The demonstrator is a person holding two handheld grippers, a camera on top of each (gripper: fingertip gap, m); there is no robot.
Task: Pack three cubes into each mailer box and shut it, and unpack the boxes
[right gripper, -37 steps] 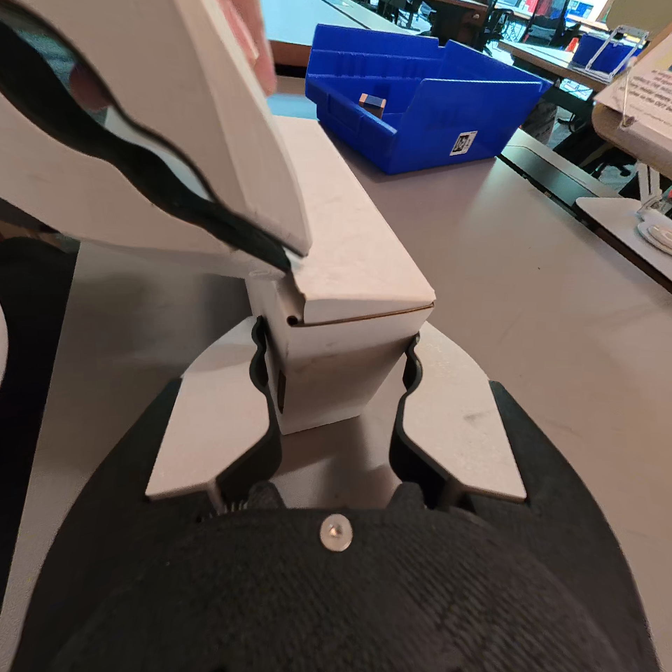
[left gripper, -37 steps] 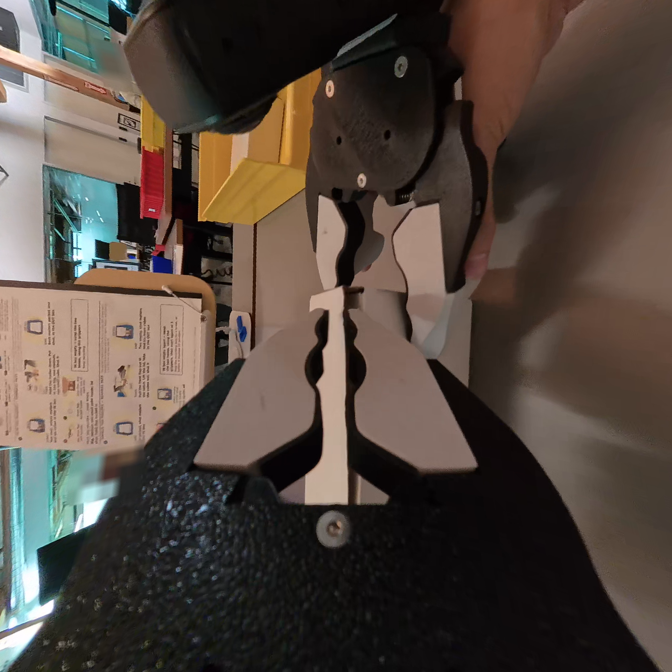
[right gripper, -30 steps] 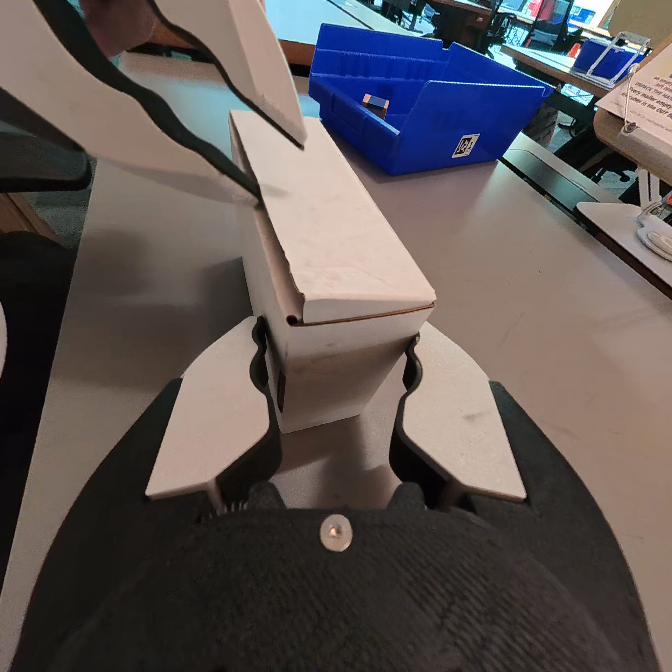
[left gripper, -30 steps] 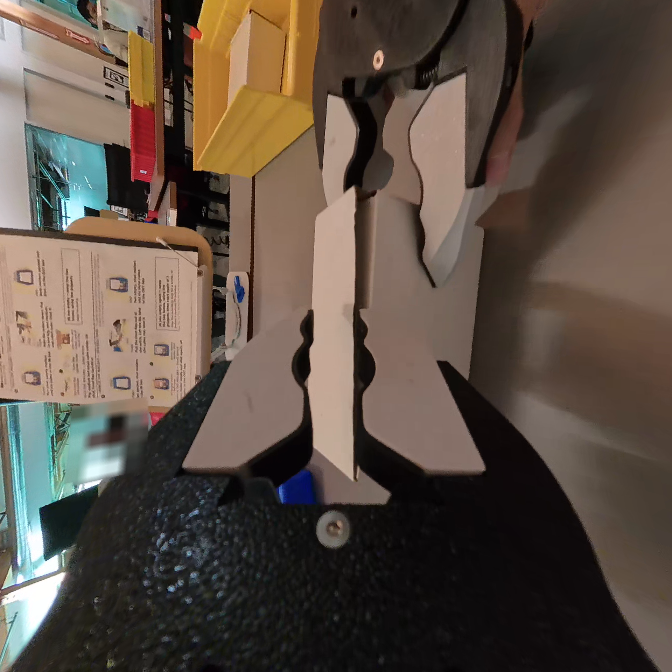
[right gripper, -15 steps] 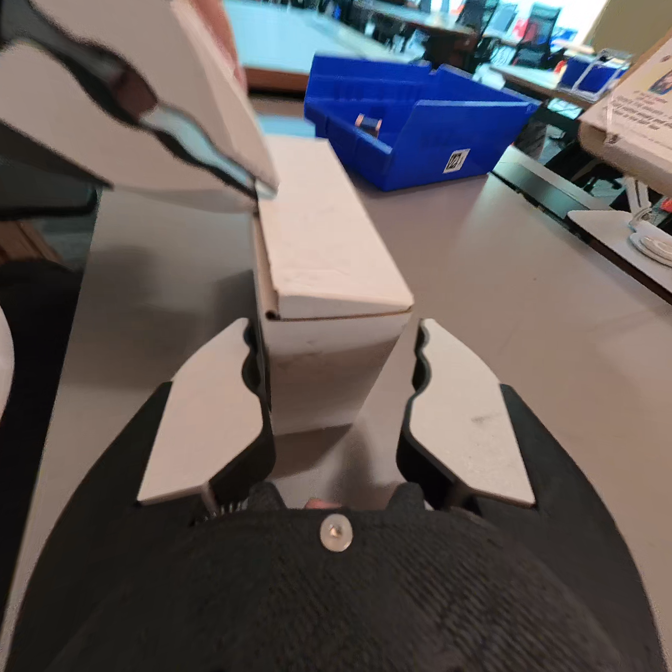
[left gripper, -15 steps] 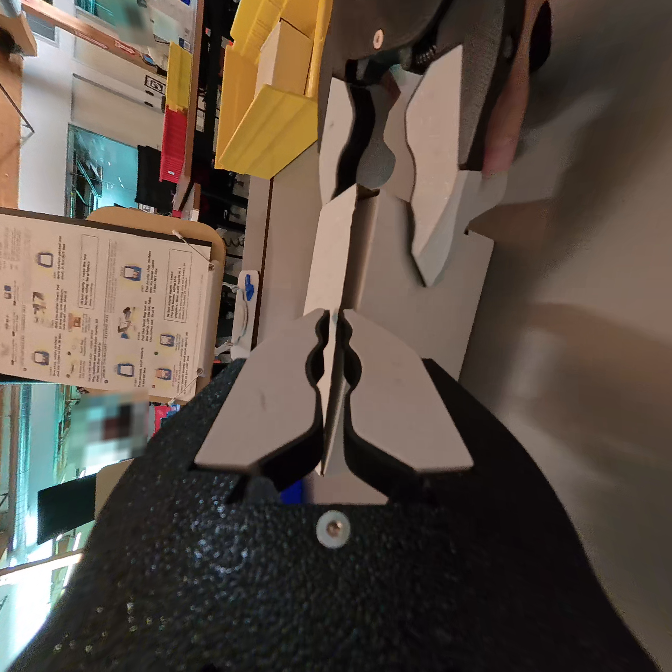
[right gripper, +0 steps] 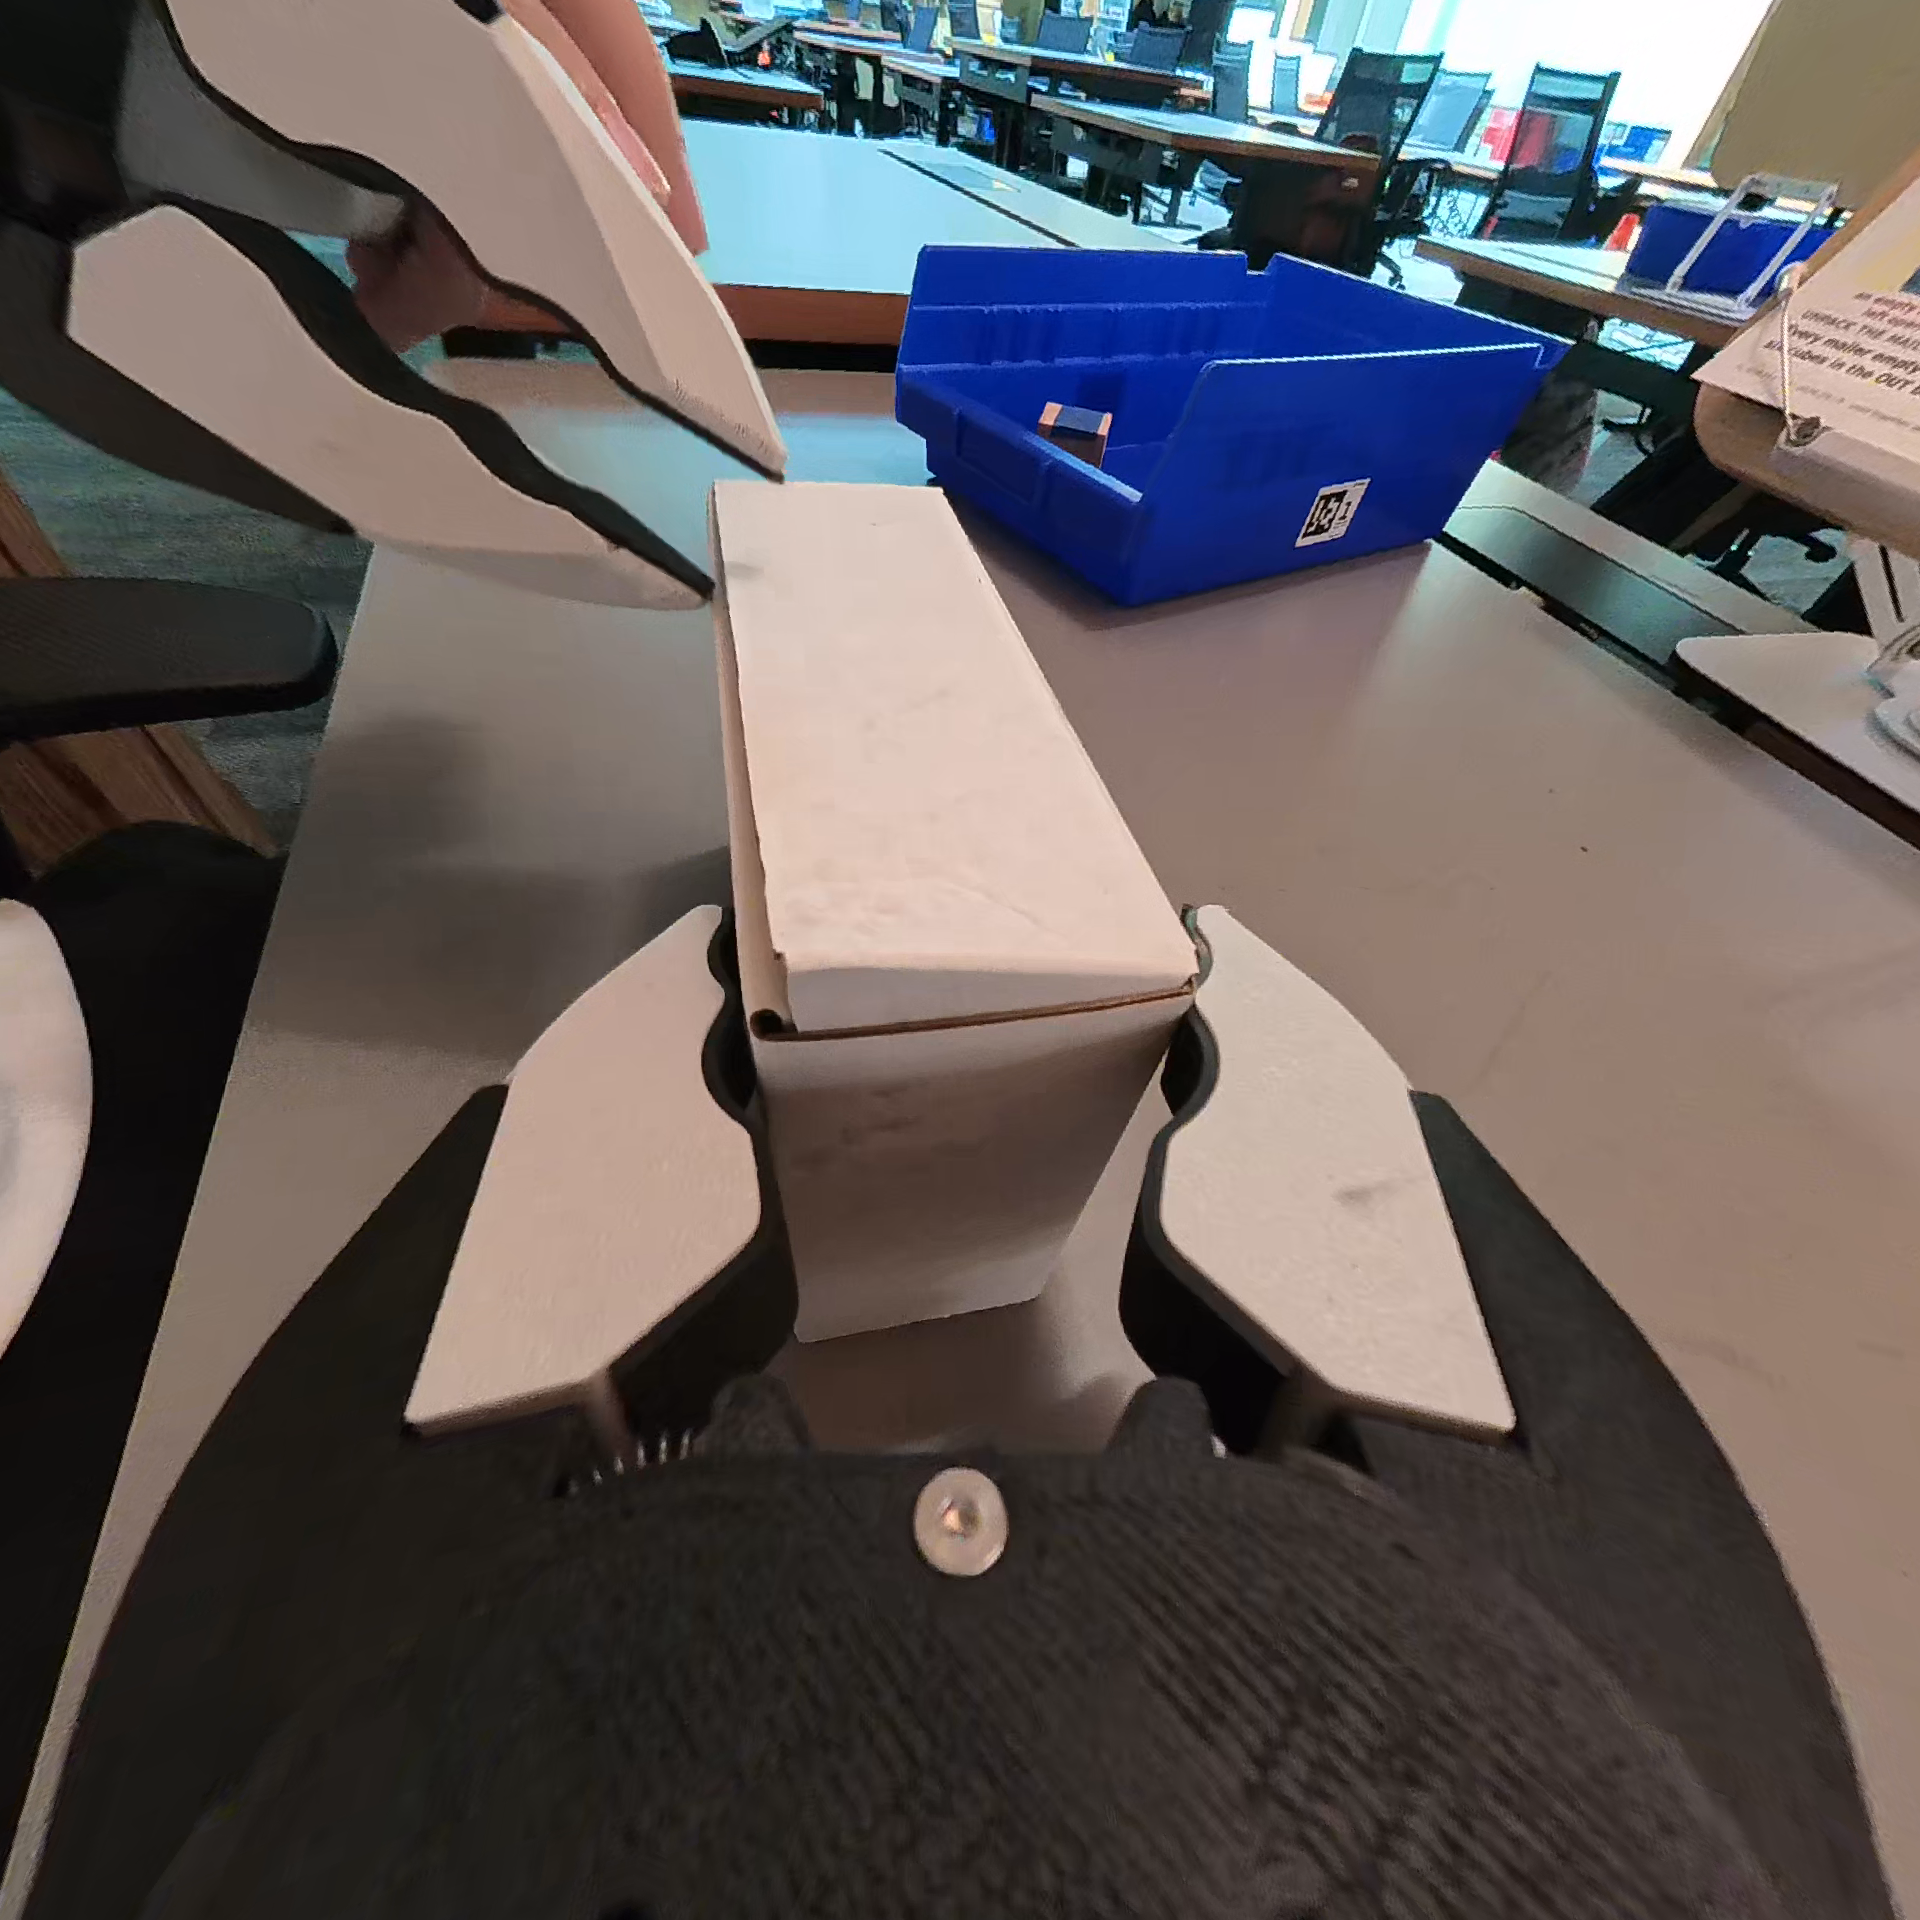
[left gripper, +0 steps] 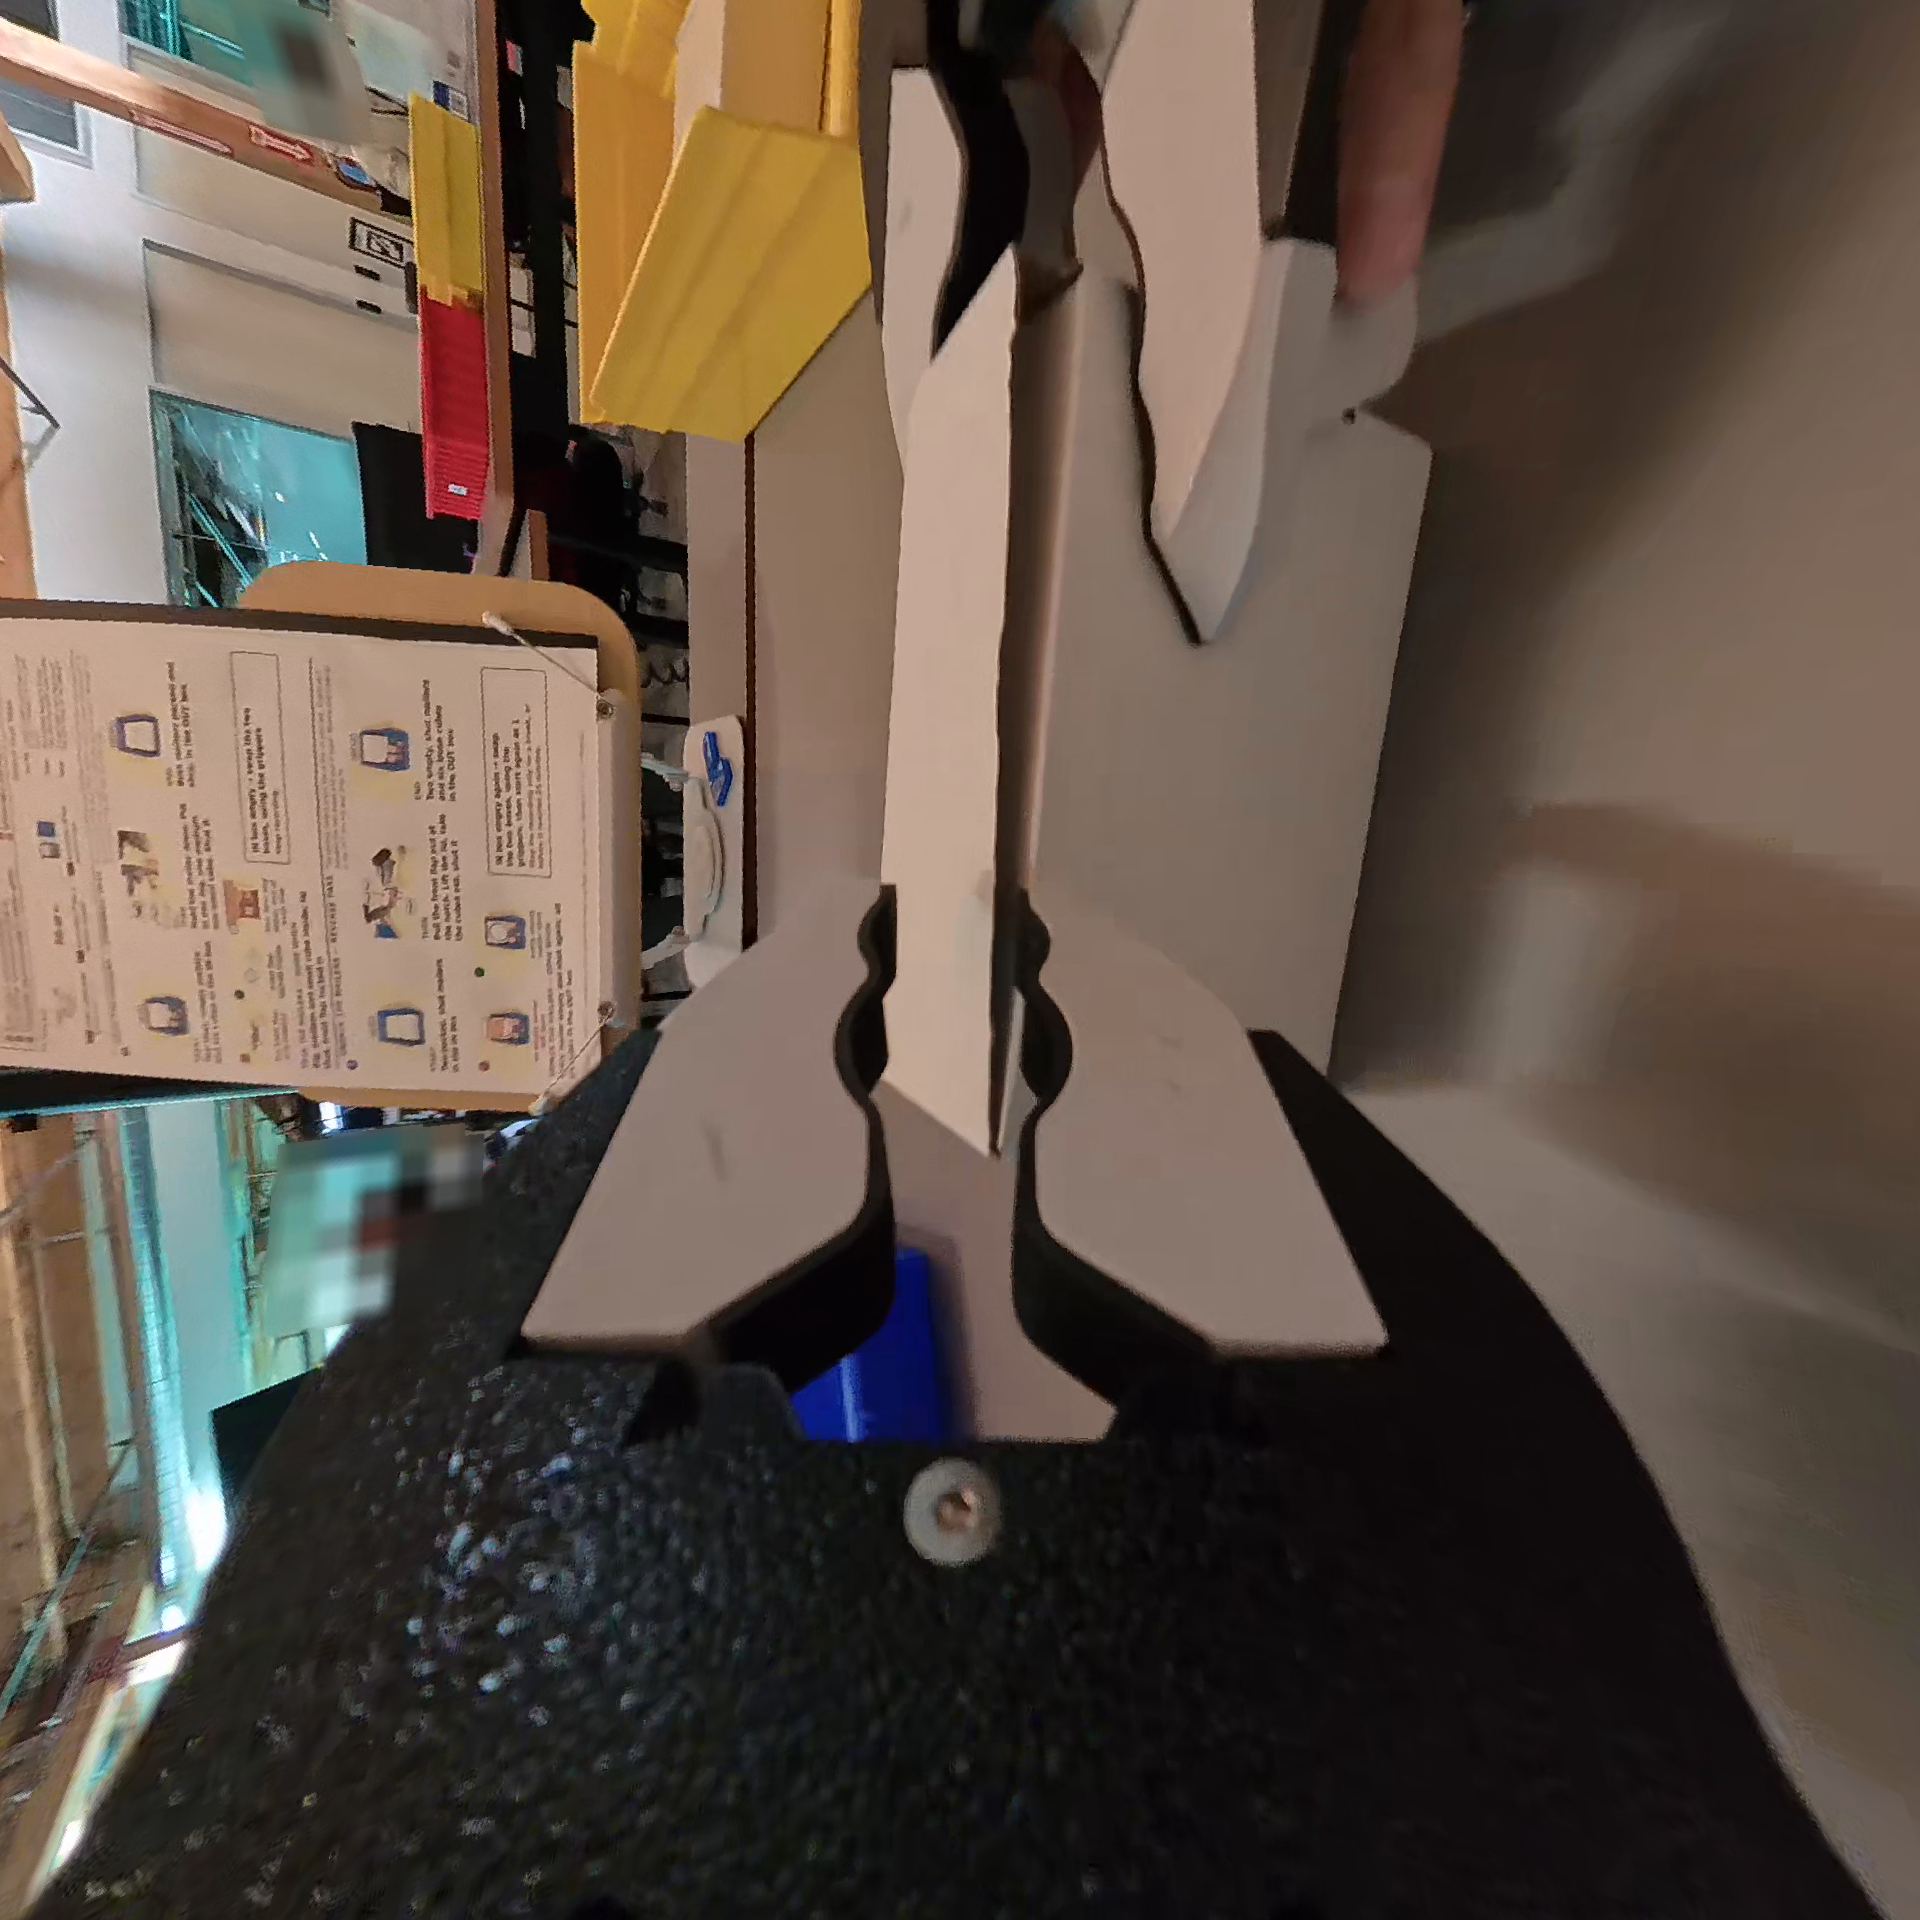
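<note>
A white mailer box lies shut on the grey table, long side pointing away. My right gripper is shut on its near end, one finger on each side wall. My left gripper is open at the box's far left corner, one tip over the lid edge and one beside the left wall. In the left wrist view the left gripper straddles the box's lid edge with its jaws apart, the box runs away from it, and the right gripper holds the far end. No cubes show in the box.
A blue bin stands behind the box to the right with a small cube in it. A yellow bin stands past the right gripper. An instruction sheet stands at the table's side. A chair arm is at the left. My hands' fingertips stand some 8 centimetres from each other.
Half a second ago my right gripper stood open around the box end and my left gripper pinched the lid edge. Now the right has shut on the box and the left has opened.
</note>
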